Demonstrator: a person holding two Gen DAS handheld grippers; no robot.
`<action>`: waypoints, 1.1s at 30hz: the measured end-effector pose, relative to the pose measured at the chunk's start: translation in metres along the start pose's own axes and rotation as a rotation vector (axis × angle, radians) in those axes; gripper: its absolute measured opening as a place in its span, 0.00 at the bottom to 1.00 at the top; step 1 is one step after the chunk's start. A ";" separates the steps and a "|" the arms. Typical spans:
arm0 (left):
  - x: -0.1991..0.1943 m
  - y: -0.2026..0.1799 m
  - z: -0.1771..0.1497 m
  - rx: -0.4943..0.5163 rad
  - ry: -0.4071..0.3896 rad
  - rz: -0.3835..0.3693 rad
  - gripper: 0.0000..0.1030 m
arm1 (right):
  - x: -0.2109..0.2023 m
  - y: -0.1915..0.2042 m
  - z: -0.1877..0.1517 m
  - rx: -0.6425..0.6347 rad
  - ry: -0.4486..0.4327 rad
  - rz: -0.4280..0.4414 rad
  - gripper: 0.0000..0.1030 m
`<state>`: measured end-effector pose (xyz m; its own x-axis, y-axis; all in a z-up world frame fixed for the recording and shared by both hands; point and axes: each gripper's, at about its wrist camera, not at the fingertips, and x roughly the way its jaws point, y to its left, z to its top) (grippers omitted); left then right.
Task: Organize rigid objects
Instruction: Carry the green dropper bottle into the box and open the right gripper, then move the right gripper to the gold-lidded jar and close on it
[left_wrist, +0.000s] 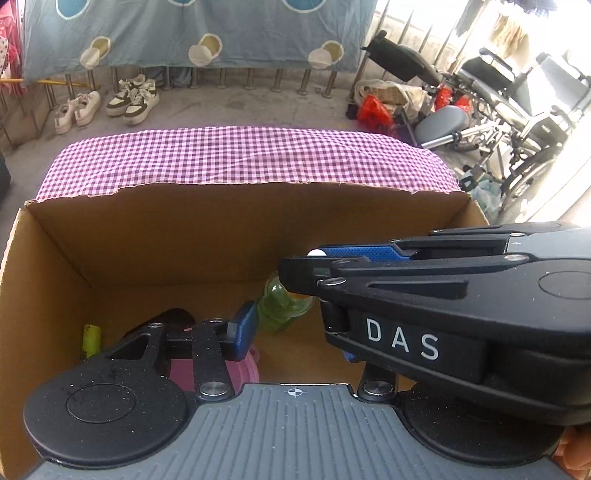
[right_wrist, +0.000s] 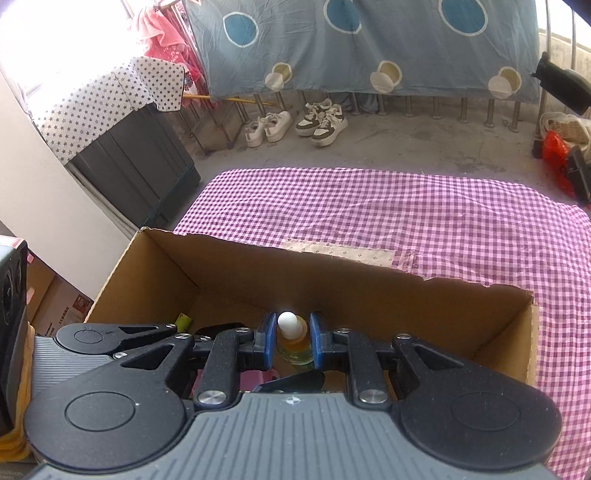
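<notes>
An open cardboard box (left_wrist: 55, 258) (right_wrist: 406, 291) stands on a purple checked tablecloth (right_wrist: 406, 214). My right gripper (right_wrist: 291, 339) (left_wrist: 306, 262) reaches down into it, shut on a small clear bottle (right_wrist: 293, 347) (left_wrist: 280, 306) with a white cap and yellowish liquid. My left gripper (left_wrist: 295, 343) is also inside the box, just left of the right one and under it. Its left blue pad (left_wrist: 242, 328) shows and its right finger is mostly hidden; the jaws stand apart with bare box floor between them. A pink round item (left_wrist: 243, 369) and a yellow-green piece (left_wrist: 90, 338) lie on the box floor.
The tablecloth continues beyond and right of the box. On the floor behind are pairs of shoes (right_wrist: 295, 123), a dark crate (right_wrist: 140, 166) at left, and a wheelchair (left_wrist: 517, 110) with bags at right. A blue sheet (left_wrist: 192, 33) hangs over the railing.
</notes>
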<state>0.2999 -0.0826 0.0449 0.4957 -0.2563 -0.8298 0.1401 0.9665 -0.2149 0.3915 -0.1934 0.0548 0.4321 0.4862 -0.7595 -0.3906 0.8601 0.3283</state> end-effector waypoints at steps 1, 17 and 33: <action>0.000 0.000 0.001 -0.006 0.001 0.000 0.46 | 0.001 -0.001 -0.003 0.014 0.005 0.014 0.23; -0.110 0.007 -0.053 -0.007 -0.175 -0.042 0.64 | -0.137 0.023 -0.049 0.084 -0.166 0.057 0.33; -0.123 0.016 -0.208 0.197 -0.143 0.029 0.81 | -0.137 0.071 -0.215 0.278 -0.164 0.226 0.49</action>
<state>0.0631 -0.0335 0.0360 0.6160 -0.2406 -0.7501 0.2815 0.9566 -0.0757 0.1298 -0.2321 0.0613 0.4933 0.6673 -0.5580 -0.2659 0.7264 0.6337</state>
